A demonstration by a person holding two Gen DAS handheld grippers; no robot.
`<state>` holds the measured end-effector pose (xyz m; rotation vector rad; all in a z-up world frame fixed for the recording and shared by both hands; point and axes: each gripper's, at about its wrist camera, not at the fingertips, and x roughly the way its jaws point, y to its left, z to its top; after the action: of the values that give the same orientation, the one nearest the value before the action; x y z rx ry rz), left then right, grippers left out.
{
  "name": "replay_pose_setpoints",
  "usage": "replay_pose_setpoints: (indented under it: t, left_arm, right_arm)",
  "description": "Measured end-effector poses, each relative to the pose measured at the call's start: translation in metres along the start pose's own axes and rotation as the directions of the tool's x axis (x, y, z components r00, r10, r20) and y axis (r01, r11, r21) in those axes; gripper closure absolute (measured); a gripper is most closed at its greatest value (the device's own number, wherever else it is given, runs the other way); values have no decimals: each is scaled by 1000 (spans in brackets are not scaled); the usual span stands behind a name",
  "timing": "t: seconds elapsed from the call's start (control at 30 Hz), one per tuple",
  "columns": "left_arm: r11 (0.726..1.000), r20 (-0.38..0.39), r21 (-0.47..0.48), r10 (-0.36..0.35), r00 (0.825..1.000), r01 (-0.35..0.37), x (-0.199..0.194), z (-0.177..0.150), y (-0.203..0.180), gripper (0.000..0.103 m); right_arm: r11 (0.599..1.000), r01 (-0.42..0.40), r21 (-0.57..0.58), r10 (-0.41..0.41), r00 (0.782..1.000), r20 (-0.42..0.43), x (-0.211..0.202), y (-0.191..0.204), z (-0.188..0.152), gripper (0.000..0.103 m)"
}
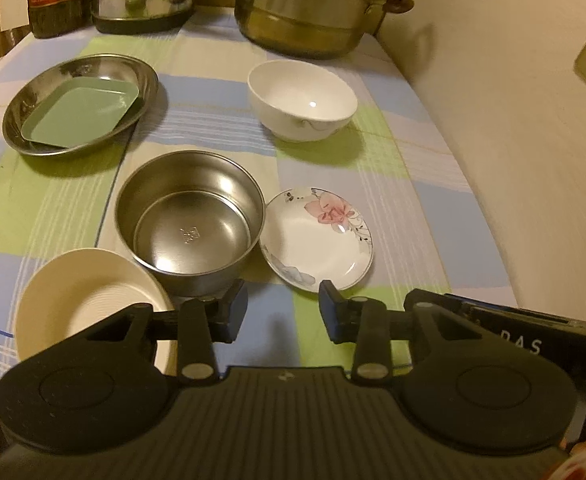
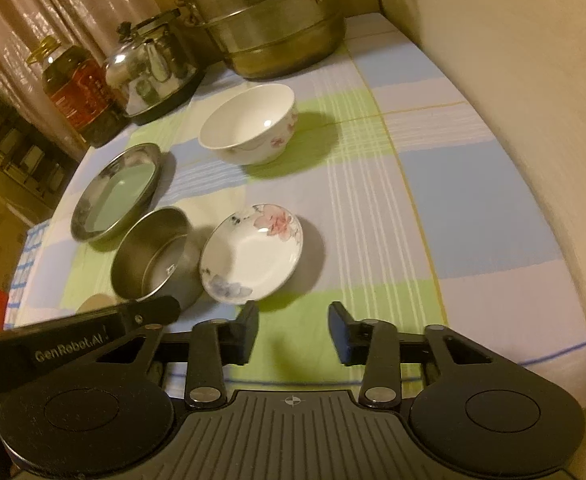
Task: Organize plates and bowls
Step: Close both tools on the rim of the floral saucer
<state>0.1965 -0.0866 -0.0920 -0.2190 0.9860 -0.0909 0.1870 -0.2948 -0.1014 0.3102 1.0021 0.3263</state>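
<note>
Left wrist view: steel bowl [image 1: 191, 216] just ahead of left gripper [image 1: 283, 312], cream plate [image 1: 89, 300] beside its left jaw, flowered saucer [image 1: 317, 240] ahead-right. Both grippers' jaws released, nothing between; right gripper [image 2: 293, 330] behind saucer. Checked tablecloth [image 1: 213, 92] underneath.

The left wrist view is taken from behind the left gripper [image 1: 283, 310], angled steeply down and forward over the checked tablecloth [image 1: 221, 92], with the round stainless steel bowl [image 1: 191, 216] close ahead. The right wrist view is set just to its right, behind the right gripper [image 2: 293, 330], facing the same way at a similar closeness. Shared by both are the steel bowl [image 2: 153, 256], the small white flower-painted saucer [image 1: 317, 240] [image 2: 253, 252], the deep white ceramic bowl [image 1: 301, 98] [image 2: 249, 122] and the large tiered steel steamer pot [image 1: 309, 8] [image 2: 265, 20].
</note>
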Motion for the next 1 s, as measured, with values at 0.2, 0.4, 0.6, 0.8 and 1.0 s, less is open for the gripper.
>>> replay_pose_setpoints:
  t: [0.2, 0.4, 0.6, 0.8, 1.0]
  left_arm:
    - [999, -38, -36, 21, 999, -22, 24, 6, -4, 71]
    - [998, -50, -43, 41, 998, -43, 36, 10, -8, 73]
    - [997, -64, -37, 63, 996, -65, 44, 12, -10, 73]
    - [996, -77, -43, 69, 995, -73, 49, 13, -8, 73]
    - [998, -93, -35, 52, 994, -55, 53, 12, -9, 73]
  right_arm:
    - [1000, -7, 18, 7, 1000, 5, 23, -9, 11, 72]
    - [1000, -22, 15, 21, 1000, 9, 45, -12, 22, 76]
    - [999, -33, 10, 33, 999, -14, 67, -15, 27, 84]
    - [999, -54, 2, 54, 998, -19, 77, -15, 28, 95]
    - [999, -23, -29, 22, 999, -40, 73, -15, 28, 96]
